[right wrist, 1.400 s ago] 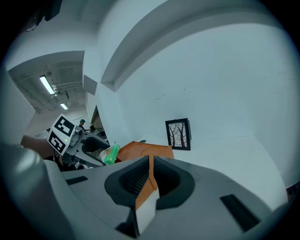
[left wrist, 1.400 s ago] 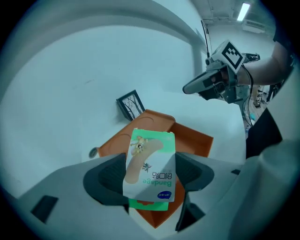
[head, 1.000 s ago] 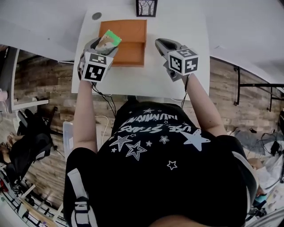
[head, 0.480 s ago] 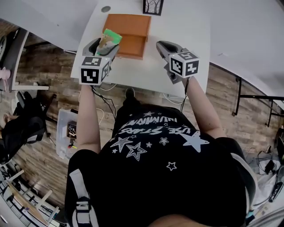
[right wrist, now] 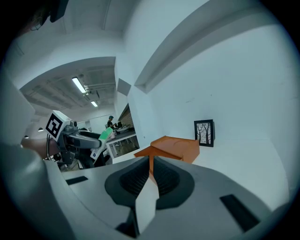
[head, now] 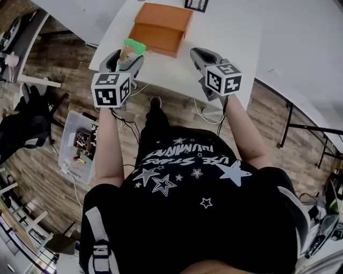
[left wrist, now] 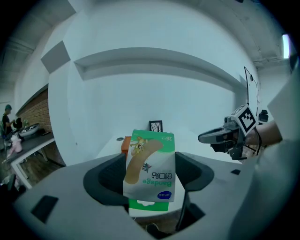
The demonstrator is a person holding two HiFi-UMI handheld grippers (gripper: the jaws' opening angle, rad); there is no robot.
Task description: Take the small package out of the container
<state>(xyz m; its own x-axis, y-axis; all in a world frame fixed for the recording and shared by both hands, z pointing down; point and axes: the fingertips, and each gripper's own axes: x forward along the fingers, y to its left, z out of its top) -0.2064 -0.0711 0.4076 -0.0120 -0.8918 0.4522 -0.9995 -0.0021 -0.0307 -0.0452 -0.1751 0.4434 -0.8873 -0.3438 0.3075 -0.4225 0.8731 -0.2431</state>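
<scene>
A small green-and-white bandage package (left wrist: 150,171) sits clamped between the jaws of my left gripper (head: 124,58), held upright above the table's near left edge. The same package (head: 131,50) shows in the head view, just short of the orange container (head: 162,28), a box with its drawer pulled out toward me. My right gripper (head: 201,56) hovers over the white table (head: 225,37) to the right of the container, jaws closed together with nothing between them. From the right gripper view the container (right wrist: 173,146) lies ahead and the left gripper (right wrist: 82,140) with the package at left.
A small framed picture (head: 196,5) stands behind the container at the table's far edge. Cables hang off the table's near edge. On the wooden floor to the left lies a clear plastic bin (head: 79,147) with small items.
My left gripper has drawn back toward me and to the left with the package, away from the container's drawer. The head view has shifted; the right gripper has hardly moved.
</scene>
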